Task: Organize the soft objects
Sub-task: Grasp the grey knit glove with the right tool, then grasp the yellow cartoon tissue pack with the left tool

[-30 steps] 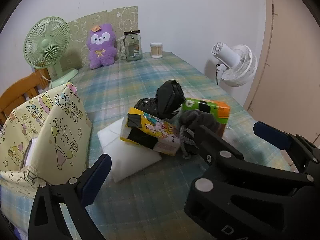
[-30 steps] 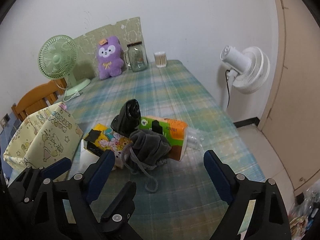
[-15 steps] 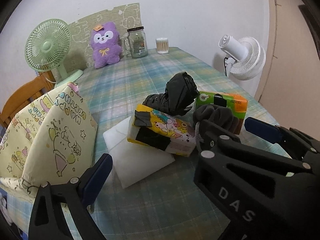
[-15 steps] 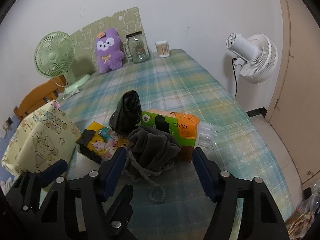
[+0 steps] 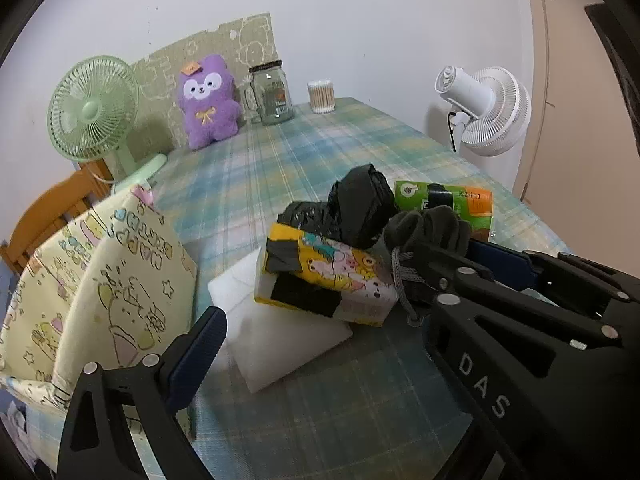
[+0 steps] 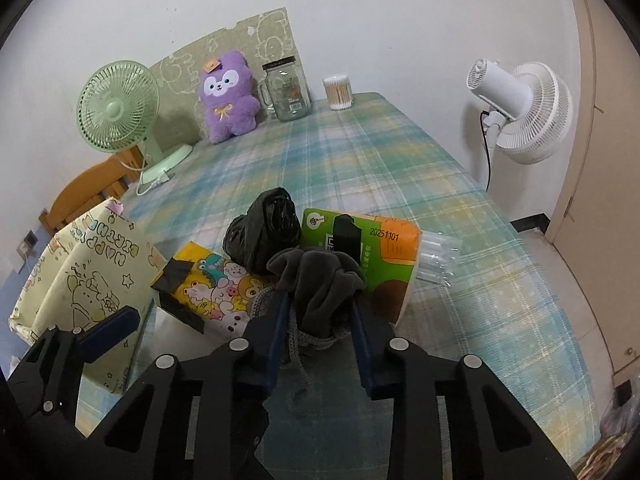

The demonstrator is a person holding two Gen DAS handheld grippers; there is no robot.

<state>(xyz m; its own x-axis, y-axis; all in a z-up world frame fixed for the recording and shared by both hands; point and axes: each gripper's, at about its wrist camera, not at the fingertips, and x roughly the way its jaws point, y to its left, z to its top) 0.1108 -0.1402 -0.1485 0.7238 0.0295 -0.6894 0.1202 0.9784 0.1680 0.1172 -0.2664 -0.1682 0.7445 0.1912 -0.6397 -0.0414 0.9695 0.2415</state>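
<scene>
**Right gripper closed around the grey pouch**

Right gripper point(image 6: 318, 312) is seen with its two blue pads pressed against the sides of the grey drawstring pouch point(image 6: 320, 280), so the pouch is pinched between them. The pouch is found in the middle of the pile, touching the green tissue pack point(image 6: 372, 248) behind it and just beside the yellow cartoon tissue pack point(image 6: 212, 284), with the black plastic bag point(image 6: 264, 232) just behind. Its cord point(image 6: 298, 344) is trailed down between the jaws toward the camera, and the bulk of the fabric is bunched upward, directly ahead of the right gripper. The left gripper point(image 5: 320, 320) is held spread wide and empty, near the white foam block point(image 5: 280, 340) and beside the patterned fabric bin point(image 5: 100, 288), well apart from the pouch; the right hand is judged the nearer by far.

Compared with a second ago, the right jaws, then spread wide short of the pile, are now brought forward and narrowed onto the pouch. The left gripper is advanced slightly toward the pile, with its spread unchanged.
</scene>
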